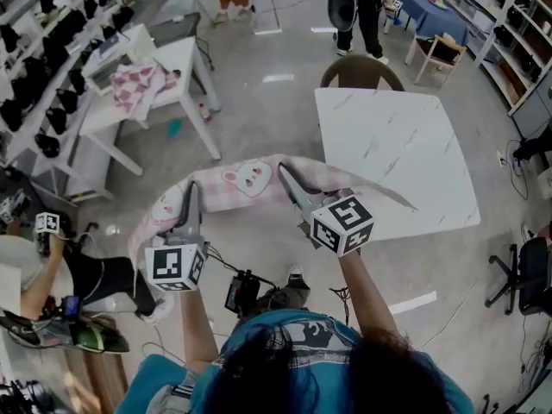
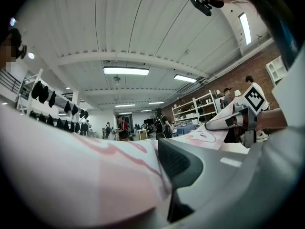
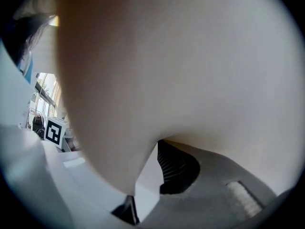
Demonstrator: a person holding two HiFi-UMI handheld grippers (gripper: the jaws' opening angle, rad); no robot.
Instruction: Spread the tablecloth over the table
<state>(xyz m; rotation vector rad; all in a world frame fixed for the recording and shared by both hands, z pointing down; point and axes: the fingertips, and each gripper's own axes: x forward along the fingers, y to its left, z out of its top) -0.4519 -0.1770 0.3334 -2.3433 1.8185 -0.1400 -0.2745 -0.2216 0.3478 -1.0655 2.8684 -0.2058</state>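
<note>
The person holds the tablecloth [image 1: 246, 184], pink-checked with a rabbit print, in the air between both tools, at the near-left corner of the white marbled surface [image 1: 405, 136]. The left gripper [image 1: 191, 190] has its jaws clamped on the cloth's left part. In the left gripper view the fabric fills the lower left and runs in against the dark ribbed pad [image 2: 175, 162] of the one jaw that shows, while the other jaw lies hidden beneath the cloth. The right gripper [image 1: 287, 173] has its jaws closed on the cloth's upper edge further right. In the right gripper view the pale fabric covers most of the picture and comes down into the pinch just beside that gripper's dark pad [image 3: 177, 168].

Between the two grips the cloth bunches in a shallow arc, and its left end droops below the left gripper. From the right gripper a narrow, tapering end of the cloth reaches right across the near part of the surface; whether it rests there or hangs just above cannot be told. Most of the surface is uncovered. A brown chair [image 1: 362, 70] stands at its far side.
</note>
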